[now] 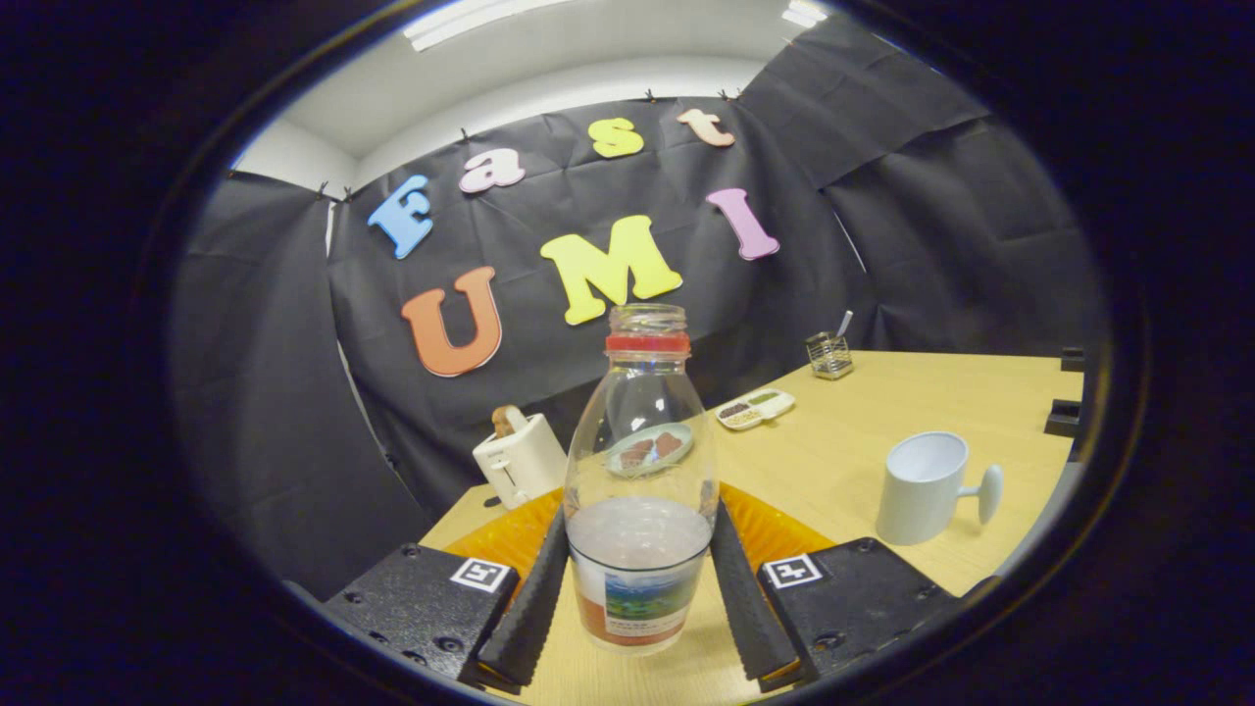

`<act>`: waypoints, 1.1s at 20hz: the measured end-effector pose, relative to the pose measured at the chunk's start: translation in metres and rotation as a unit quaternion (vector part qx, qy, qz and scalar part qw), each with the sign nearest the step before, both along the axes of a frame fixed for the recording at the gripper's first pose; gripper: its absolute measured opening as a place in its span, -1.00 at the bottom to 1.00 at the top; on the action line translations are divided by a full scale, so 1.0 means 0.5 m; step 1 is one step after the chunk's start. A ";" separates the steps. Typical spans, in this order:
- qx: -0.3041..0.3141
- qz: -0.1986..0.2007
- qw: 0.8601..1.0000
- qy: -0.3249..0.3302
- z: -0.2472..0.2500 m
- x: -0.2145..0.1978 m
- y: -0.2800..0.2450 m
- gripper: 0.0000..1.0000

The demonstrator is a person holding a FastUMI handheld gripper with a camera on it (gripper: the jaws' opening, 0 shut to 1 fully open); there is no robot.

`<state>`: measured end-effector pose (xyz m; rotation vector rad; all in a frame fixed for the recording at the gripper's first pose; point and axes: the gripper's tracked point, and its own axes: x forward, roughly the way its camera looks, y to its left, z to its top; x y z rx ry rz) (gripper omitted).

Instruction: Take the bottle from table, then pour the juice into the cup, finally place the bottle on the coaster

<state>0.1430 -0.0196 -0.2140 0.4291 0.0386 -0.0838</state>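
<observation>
A clear plastic bottle (639,471) with a red neck ring and no cap stands upright between my fingers, about a third full of pale liquid, with a picture label low down. My gripper (639,534) is shut on the bottle, both fingers pressing its lower sides. An orange coaster (779,534) lies on the wooden table just behind the bottle, showing on both sides of it. A pale cup (922,485) stands upright to the right beyond the fingers, mouth open, handle pointing right.
A white toaster (520,456) sits at the table's far left corner. A plate of brown pieces (647,451) shows through the bottle. Farther back are a divided snack dish (755,407) and a wire holder (829,355). Bare wooden tabletop (843,451) lies between coaster and cup.
</observation>
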 end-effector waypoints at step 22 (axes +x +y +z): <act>0.300 -0.021 0.953 0.020 -0.006 0.023 -0.126 0.58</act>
